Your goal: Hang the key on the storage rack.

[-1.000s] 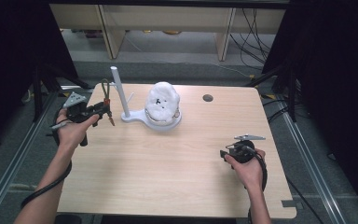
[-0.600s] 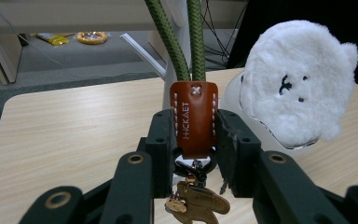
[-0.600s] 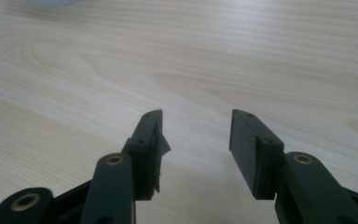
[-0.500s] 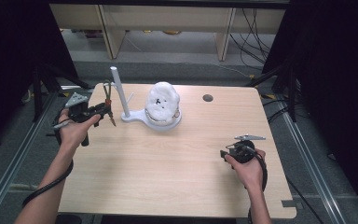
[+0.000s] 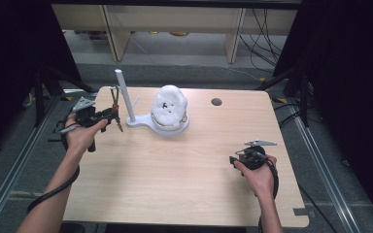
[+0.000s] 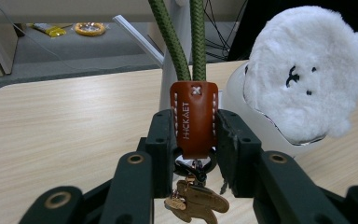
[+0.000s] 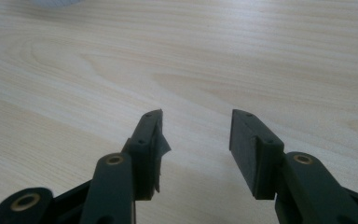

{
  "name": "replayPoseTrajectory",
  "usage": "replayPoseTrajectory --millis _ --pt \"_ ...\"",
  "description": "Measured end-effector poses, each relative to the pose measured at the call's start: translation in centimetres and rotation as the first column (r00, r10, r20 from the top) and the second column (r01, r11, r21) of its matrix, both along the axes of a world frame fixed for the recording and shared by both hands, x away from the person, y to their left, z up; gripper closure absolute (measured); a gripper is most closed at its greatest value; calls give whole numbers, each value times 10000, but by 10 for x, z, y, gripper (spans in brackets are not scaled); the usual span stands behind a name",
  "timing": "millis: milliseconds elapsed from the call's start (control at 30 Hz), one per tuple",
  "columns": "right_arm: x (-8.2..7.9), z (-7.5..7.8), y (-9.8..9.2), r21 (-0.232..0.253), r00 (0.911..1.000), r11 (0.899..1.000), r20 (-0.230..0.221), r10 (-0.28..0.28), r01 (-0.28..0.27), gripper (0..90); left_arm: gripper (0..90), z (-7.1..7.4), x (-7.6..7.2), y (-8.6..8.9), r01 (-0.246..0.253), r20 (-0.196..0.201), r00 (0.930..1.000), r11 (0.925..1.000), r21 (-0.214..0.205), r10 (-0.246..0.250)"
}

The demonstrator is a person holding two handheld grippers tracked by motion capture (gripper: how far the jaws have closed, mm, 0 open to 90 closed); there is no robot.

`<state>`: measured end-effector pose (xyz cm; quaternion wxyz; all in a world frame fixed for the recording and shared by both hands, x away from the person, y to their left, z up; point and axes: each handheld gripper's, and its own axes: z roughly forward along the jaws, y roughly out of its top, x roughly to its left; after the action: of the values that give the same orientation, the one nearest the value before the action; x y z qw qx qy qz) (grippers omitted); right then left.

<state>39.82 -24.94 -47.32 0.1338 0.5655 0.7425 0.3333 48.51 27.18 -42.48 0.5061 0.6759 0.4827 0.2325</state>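
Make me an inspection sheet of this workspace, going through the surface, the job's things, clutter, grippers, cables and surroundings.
Surface: light wooden table, with a round hole near its far edge.
Job's things: keychain with a brown leather tab on a green cord loop, metal charms hanging below; white stand with an upright post beside it.
Clutter: fluffy white plush resting on the stand's base.
Grippers: left gripper shut on the keychain's tab; right gripper open and empty, low over bare table.
Cables: one trails from each gripper; more hang behind the table.
Surroundings: shelving on the floor beyond, black curtains either side.
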Motion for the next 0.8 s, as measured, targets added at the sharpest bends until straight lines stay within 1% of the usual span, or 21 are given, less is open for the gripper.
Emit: replayPoseTrajectory --millis 67,200,433,633,800 --pt "0 0 0 21 10000 10000 -16 -7 7 554 672 -1 1 -2 28 -6 10000 9999 123 -28" --pt "0 0 0 -1 10000 10000 -6 -27 27 553 671 -4 4 -5 76 -79 9999 9999 129 -75" --pt "0 0 0 46 9999 9999 5 -146 146 553 668 -5 7 -9 40 -62 10000 9993 359 -37" --pt "0 0 -1 -4 10000 10000 4 -23 23 553 666 -8 9 -10 -26 -28 10000 9990 455 27" --pt "0 0 -1 2 10000 10000 -1 -28 28 552 662 -8 10 -11 -46 9 10000 9976 697 46"
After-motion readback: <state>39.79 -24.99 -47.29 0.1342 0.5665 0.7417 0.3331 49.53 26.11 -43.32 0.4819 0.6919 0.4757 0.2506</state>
